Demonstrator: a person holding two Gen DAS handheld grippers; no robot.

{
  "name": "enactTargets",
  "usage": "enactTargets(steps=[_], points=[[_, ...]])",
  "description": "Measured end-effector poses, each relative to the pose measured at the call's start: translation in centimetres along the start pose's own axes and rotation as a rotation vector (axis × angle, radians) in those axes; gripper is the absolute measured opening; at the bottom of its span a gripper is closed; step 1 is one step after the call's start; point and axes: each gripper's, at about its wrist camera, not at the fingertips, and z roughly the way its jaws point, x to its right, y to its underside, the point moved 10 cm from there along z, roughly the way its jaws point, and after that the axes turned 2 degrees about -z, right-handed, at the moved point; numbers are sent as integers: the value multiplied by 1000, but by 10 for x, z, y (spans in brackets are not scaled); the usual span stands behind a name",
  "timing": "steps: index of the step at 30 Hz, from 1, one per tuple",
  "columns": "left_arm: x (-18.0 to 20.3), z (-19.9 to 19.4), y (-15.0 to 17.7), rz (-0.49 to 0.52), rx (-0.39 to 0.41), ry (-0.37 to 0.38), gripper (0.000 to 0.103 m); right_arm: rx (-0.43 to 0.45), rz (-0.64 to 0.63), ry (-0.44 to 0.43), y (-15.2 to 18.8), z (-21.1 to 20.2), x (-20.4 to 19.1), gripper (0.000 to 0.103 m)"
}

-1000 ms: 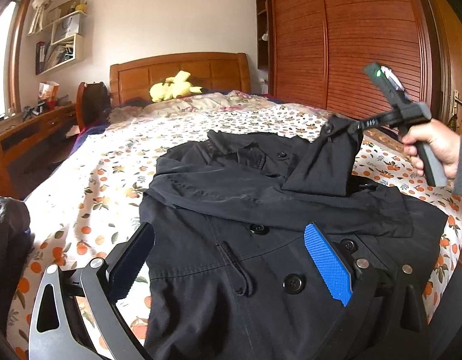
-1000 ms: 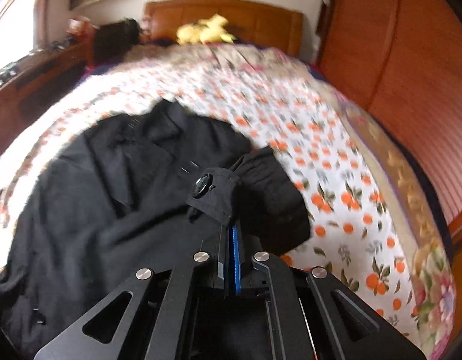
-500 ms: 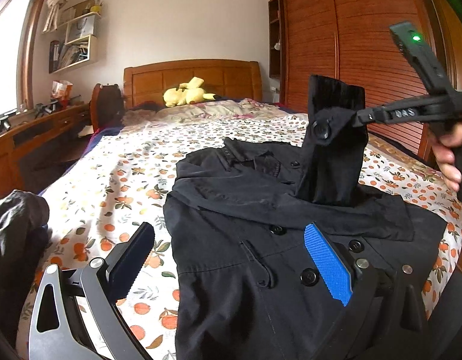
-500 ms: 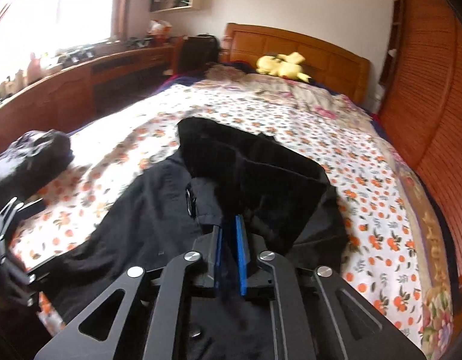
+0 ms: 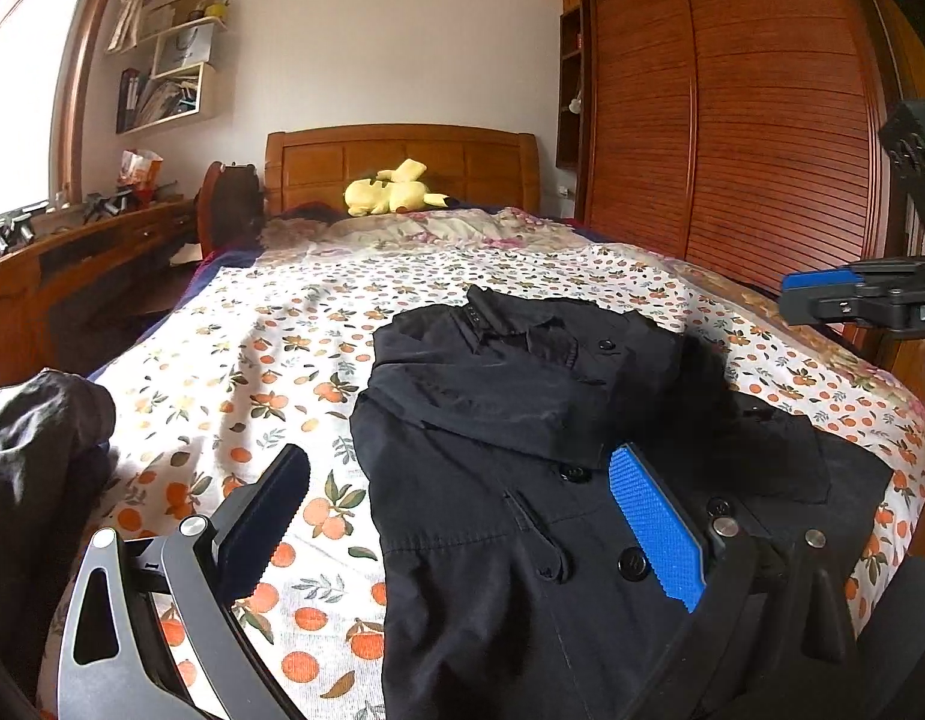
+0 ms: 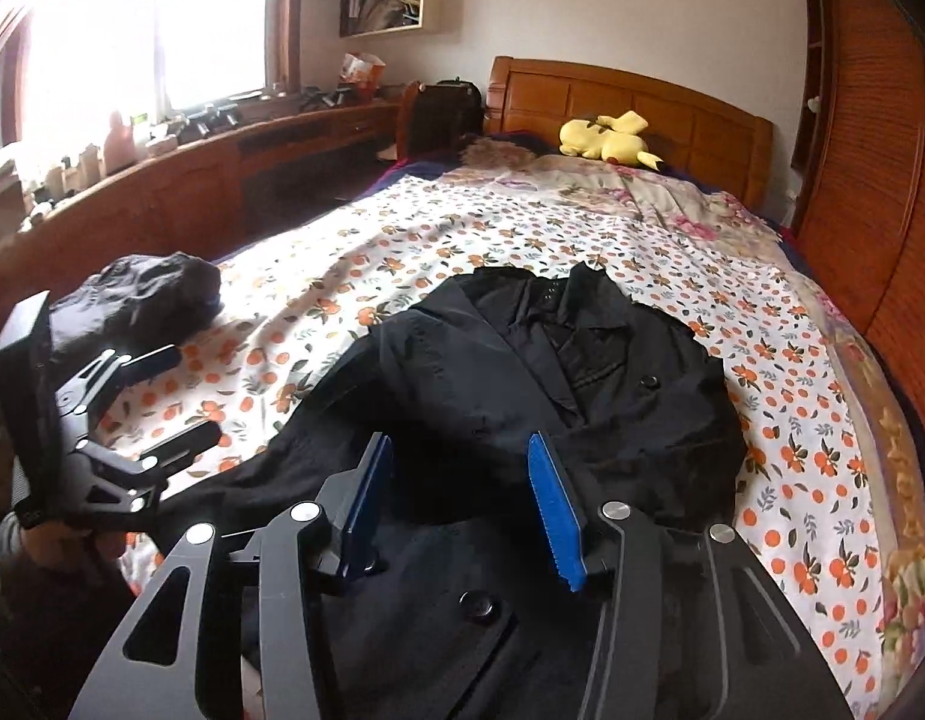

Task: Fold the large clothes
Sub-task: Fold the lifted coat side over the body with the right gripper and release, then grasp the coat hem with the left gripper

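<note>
A black buttoned coat (image 5: 522, 420) (image 6: 522, 372) lies front-up on the orange-print bedsheet (image 5: 252, 372), both sleeves folded across its chest. My left gripper (image 5: 459, 468) hovers low over the coat's lower left part, open and empty; in the right wrist view it (image 6: 174, 402) is at the left edge, over the sheet. My right gripper (image 6: 459, 450) hangs above the coat's middle with its jaws opening and nothing between the blue pads. In the left wrist view it (image 5: 789, 294) juts in from the right edge, well above the coat.
A dark crumpled garment (image 5: 36, 450) (image 6: 144, 294) sits at the bed's left edge. A yellow plush toy (image 5: 390, 186) lies by the wooden headboard (image 5: 402, 150). A slatted wardrobe (image 5: 762, 120) lines the right side, a wooden desk (image 6: 192, 180) the left.
The right gripper lifted the right sleeve up and over the coat, then its jaws parted and the sleeve dropped onto the chest. That gripper has drawn back to the right.
</note>
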Motion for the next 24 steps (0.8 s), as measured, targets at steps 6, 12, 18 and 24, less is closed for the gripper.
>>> enactTargets(steps=[6,12,18,24], points=[[2,5,2,1,-16,1,101,-6,26,18,20,0,18,45],[11,22,17,30,-65,-2,101,-19,81,40,53,15,46,45],[24,43,44,48,-156,38,92,-42,118,41,83,43,60,45],[33,58,73,35,-267,86,65,-29,161,14,107,64,63,45]])
